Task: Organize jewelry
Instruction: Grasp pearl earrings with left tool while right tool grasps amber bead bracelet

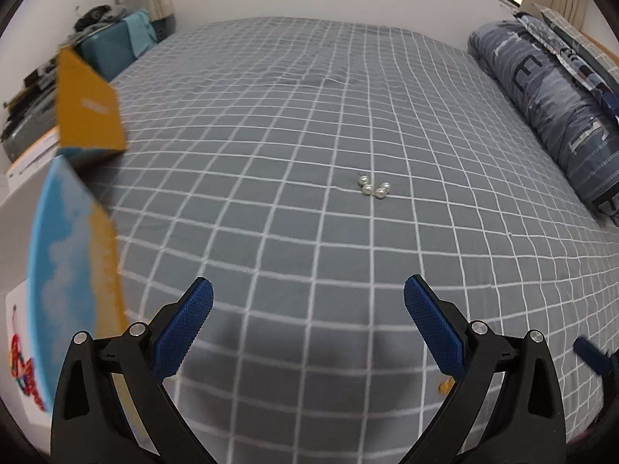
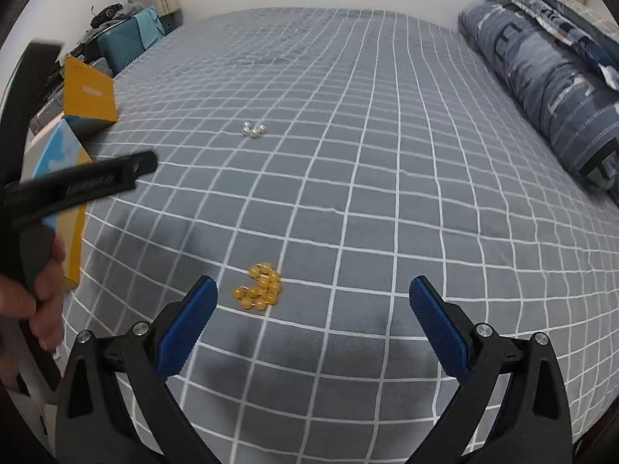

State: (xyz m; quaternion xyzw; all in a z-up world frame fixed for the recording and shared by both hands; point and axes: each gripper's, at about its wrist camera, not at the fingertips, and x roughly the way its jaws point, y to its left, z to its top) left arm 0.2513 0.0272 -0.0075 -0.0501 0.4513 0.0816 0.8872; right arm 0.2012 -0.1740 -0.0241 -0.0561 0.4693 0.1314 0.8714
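Note:
A small cluster of pearl beads (image 1: 373,186) (image 2: 253,129) lies on the grey checked bedsheet (image 1: 271,123) (image 2: 367,154), well ahead of both grippers. An amber bead bracelet (image 2: 259,288) sits just ahead of my right gripper (image 2: 313,290), close to its left finger; a bit of it shows behind my left gripper's right finger as amber beads (image 1: 445,386). An open yellow-and-blue box (image 1: 77,232) (image 2: 58,150) with its raised lid (image 1: 89,112) (image 2: 89,92) stands at the bed's left edge. My left gripper (image 1: 308,290) (image 2: 147,162) is open and empty, next to the box. The right gripper is open and empty too.
A rolled blue patterned blanket (image 1: 549,108) (image 2: 541,89) lies along the bed's right side. A teal suitcase (image 1: 112,50) (image 2: 123,46) and clutter stand beyond the far left corner. A hand (image 2: 46,290) holds the left gripper's handle. White furniture (image 1: 15,208) sits left of the box.

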